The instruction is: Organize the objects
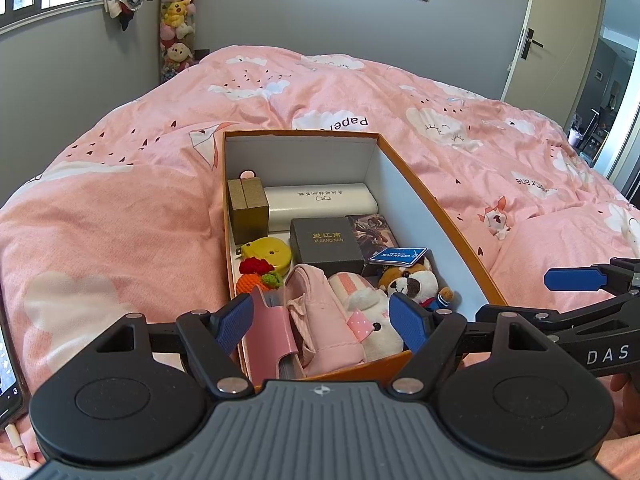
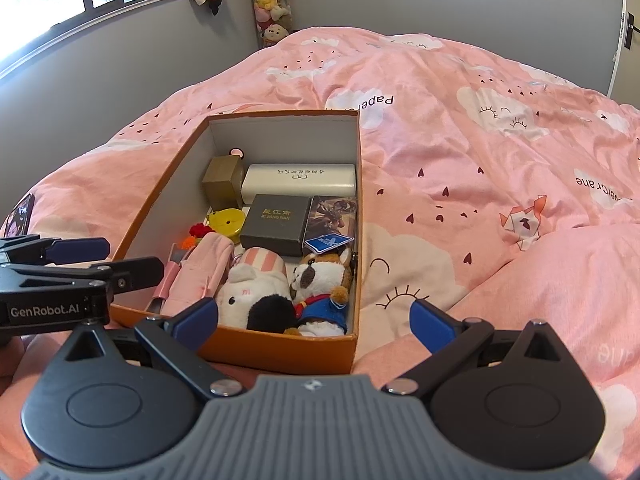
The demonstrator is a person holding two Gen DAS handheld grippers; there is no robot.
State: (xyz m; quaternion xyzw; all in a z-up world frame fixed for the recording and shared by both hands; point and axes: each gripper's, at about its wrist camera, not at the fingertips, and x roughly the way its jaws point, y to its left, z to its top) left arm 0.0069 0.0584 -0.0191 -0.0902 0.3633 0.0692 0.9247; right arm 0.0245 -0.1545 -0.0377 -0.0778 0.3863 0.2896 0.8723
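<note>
An orange cardboard box (image 1: 440, 216) (image 2: 160, 196) lies on the pink bed. It holds a white case (image 1: 320, 202) (image 2: 300, 180), a dark grey box (image 1: 326, 246) (image 2: 276, 220), a gold box (image 1: 248, 210), a yellow tape measure (image 1: 268, 252), a pink pouch (image 1: 320, 316) (image 2: 200, 276), a white plush (image 1: 372, 320) (image 2: 252, 292) and a brown-and-white plush (image 1: 412, 280) (image 2: 324, 280). My left gripper (image 1: 322, 320) is open and empty over the box's near end. My right gripper (image 2: 314, 320) is open and empty at the box's near right corner.
The pink duvet (image 1: 360, 88) (image 2: 480, 160) covers the whole bed. A phone (image 1: 6, 368) lies at the left edge. Plush toys (image 1: 178, 12) hang in the far corner. A white door (image 1: 560, 32) stands at the right.
</note>
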